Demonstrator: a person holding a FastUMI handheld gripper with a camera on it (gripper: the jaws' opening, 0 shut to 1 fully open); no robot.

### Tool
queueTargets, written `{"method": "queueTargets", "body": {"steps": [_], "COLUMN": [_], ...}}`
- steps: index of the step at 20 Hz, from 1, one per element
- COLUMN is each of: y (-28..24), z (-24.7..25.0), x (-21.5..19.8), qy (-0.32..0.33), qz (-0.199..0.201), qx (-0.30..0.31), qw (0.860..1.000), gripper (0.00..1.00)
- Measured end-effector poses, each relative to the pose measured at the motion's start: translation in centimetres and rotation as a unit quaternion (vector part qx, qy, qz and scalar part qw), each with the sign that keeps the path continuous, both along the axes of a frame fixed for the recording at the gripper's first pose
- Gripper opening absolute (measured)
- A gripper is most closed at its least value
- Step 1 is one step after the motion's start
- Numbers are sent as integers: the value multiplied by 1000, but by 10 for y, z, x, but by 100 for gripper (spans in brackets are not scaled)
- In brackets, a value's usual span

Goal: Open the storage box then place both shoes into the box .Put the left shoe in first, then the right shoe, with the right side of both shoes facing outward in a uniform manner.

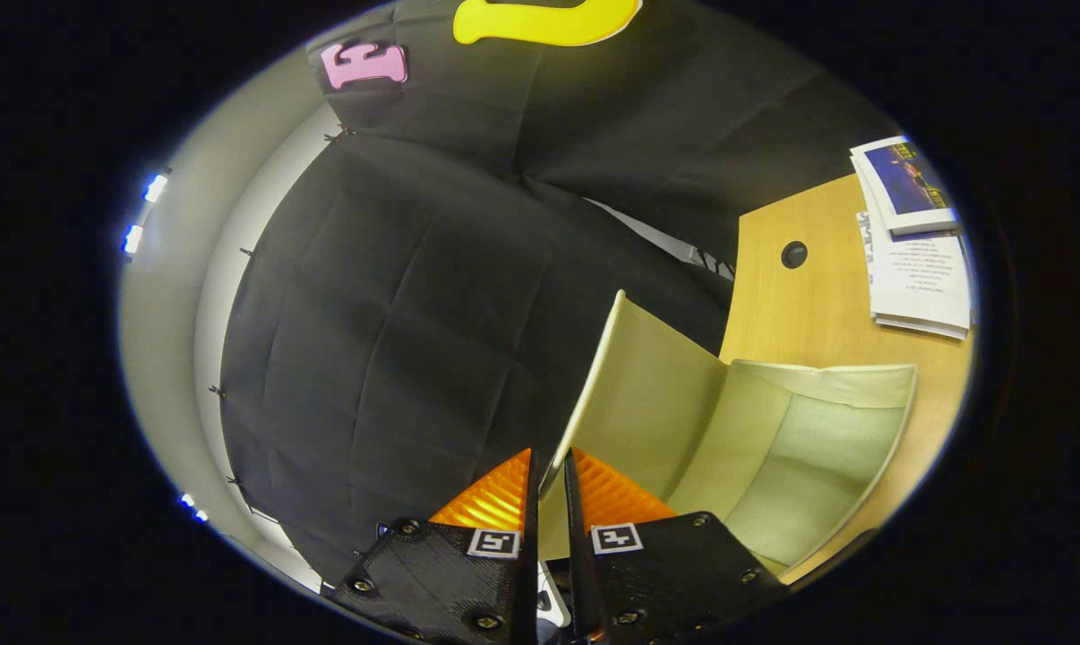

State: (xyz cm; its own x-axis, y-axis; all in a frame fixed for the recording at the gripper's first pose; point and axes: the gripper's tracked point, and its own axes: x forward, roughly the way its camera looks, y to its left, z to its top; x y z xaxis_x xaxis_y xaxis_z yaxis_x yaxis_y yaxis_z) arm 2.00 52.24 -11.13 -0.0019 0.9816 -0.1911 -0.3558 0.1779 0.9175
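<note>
The cream storage box stands on a wooden table, and its pale inside is bare. Its lid is swung up and stands nearly upright on the side nearest me. My gripper is shut on the lid's free edge, which runs as a thin strip up from between the two fingers. One finger is on the lid's outer face, the other on its inner face. The view is tilted, so the table slopes away beyond the box.
A stack of printed booklets lies on the table beyond the box, next to a round cable hole. The booth's black cloth wall hangs behind the lid, with a white wall strip beside it.
</note>
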Motion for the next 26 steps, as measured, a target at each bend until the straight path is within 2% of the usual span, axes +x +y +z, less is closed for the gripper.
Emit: {"method": "queueTargets", "body": {"steps": [9, 13, 14, 15, 16, 18, 23, 26], "y": [68, 70, 70, 62, 55, 45, -4, -45], "z": [2, -16, -17, -13, -11, -14, -8, -12], "x": [-8, -8, -7, -4, -2, 2, 0, 4], "qy": [-15, -44, -51, -58, -67, -87, -112, -138], "qz": [-4, 2, 0, -3, -6, -10, -18, -36], "qx": [-3, -51, -53, -54, -59, -73, -84, -106], "qw": [1000, 998, 997, 997, 996, 993, 990, 984], "gripper": [15, 15, 37, 39, 60, 86, 86, 86]}}
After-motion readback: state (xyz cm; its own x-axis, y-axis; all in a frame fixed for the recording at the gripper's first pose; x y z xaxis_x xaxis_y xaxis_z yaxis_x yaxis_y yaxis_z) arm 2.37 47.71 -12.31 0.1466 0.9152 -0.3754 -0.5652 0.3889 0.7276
